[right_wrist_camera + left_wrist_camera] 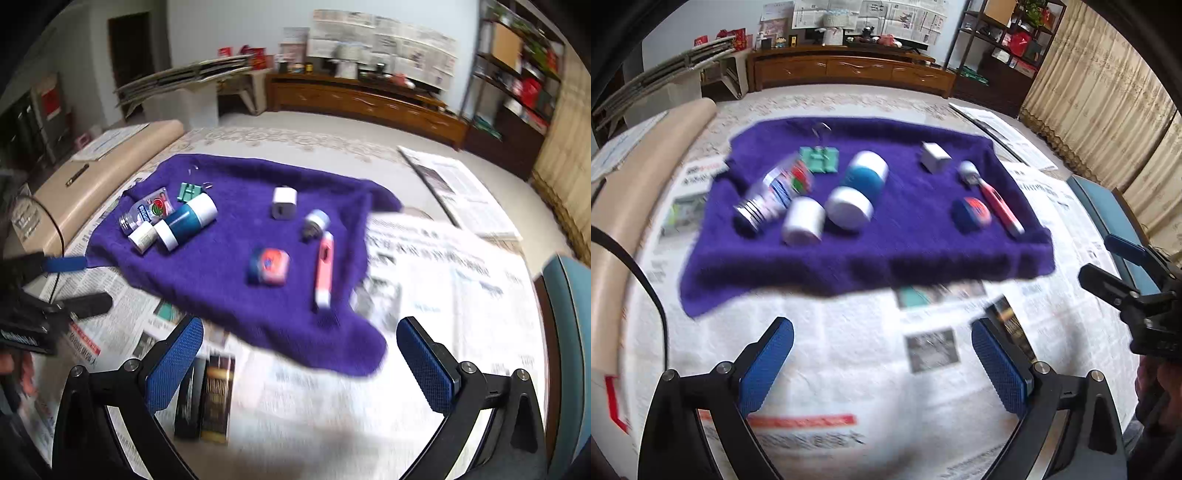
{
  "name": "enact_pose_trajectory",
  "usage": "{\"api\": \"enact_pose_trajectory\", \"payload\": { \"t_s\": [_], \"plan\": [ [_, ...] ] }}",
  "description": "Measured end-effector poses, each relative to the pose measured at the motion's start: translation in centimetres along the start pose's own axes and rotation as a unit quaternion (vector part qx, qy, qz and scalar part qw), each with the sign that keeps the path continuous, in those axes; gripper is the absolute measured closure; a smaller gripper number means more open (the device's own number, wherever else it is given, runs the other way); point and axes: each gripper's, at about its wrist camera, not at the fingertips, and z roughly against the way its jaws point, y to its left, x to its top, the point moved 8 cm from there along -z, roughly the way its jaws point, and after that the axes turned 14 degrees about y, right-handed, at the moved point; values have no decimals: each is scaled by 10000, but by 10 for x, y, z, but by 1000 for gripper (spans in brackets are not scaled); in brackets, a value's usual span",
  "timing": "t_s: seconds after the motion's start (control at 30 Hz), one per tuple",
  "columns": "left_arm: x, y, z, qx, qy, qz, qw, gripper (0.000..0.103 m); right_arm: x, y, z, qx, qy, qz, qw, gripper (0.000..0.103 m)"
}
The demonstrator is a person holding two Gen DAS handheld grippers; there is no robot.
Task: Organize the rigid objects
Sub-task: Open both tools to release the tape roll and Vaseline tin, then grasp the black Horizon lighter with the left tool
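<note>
Both grippers [882, 360] [299, 363] gape before nine objects on one towel [236, 295]

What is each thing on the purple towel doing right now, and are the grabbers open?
Left gripper: open, empty.
Right gripper: open, empty.
Clear bottle: lying down.
Teal bottle: lying down.
Pink utility knife: lying flat.
White charger: apart from others.
Purple towel: spread out.

a home living room: wooden tv cabinet [849, 70], curtains [1097, 92], cluttered shelves [517, 66]

purple towel [864, 254], pink thermometer [324, 266]
</note>
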Motion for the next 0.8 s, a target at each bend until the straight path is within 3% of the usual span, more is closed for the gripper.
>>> {"api": "enact_pose_trajectory", "payload": {
  "t_s": [0.13,0.33,0.8],
  "plan": [
    [-14,-18,-16,-18,129,-38,9999,5,-26,-14,15,-23,-26,-239,9997,0],
    [-27,-37,-22,39,10,-17,10000,5,-59,-37,20,20,-13,-703,9975,0],
    [-39,-68,-40,381,35,-95,9992,5,-88,-63,19,168,-148,-1186,9927,0]
  ]
}}
